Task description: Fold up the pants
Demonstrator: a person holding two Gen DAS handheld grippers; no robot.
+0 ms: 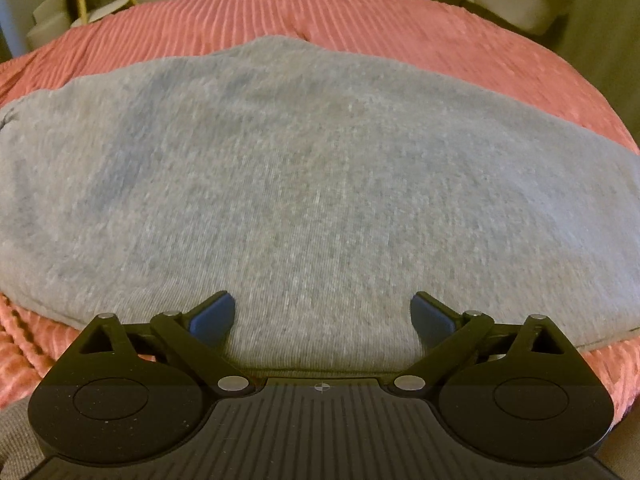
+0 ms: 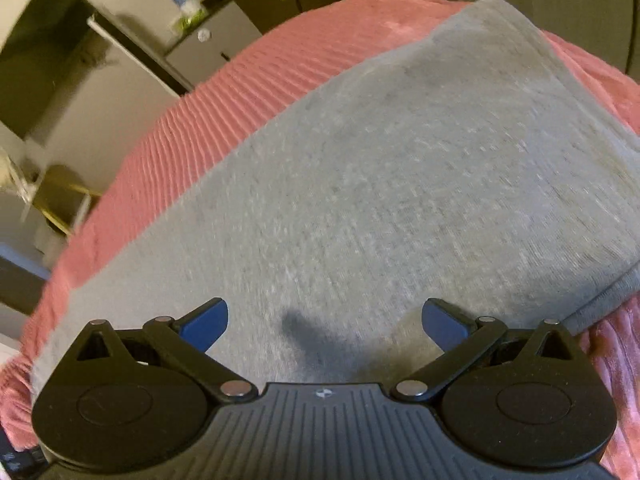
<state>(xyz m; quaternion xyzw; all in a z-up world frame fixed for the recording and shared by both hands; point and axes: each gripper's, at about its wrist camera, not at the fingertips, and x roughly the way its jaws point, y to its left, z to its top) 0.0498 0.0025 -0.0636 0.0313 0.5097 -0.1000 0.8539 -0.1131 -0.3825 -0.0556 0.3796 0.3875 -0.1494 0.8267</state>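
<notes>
We have the grey sweatpants [image 1: 312, 184] lying flat on the bed, on top of a coral ribbed bedspread [image 1: 360, 20]. They look already doubled at least once: in the right wrist view a stacked layer edge shows at the lower right corner [image 2: 600, 304], two thicknesses one above the other.

Left gripper [image 1: 323, 316]: jaws spread wide, nothing held, poised over the near hem of the pants with the blue fingertips [image 1: 214, 316] just above the cloth. Whether they touch it we cannot tell.

Right gripper [image 2: 325, 322]: also spread wide and empty, above the grey cloth, throwing a dark shadow [image 2: 304, 332] onto it.

Our reading: we are between folds, both grippers free and lined up for the next grasp. The next move calls for each gripper to drop onto the near edge, pinch through all layers, then lift and carry that edge over to the far side. Soft knit will sag and slide, so both must grip evenly.
</notes>
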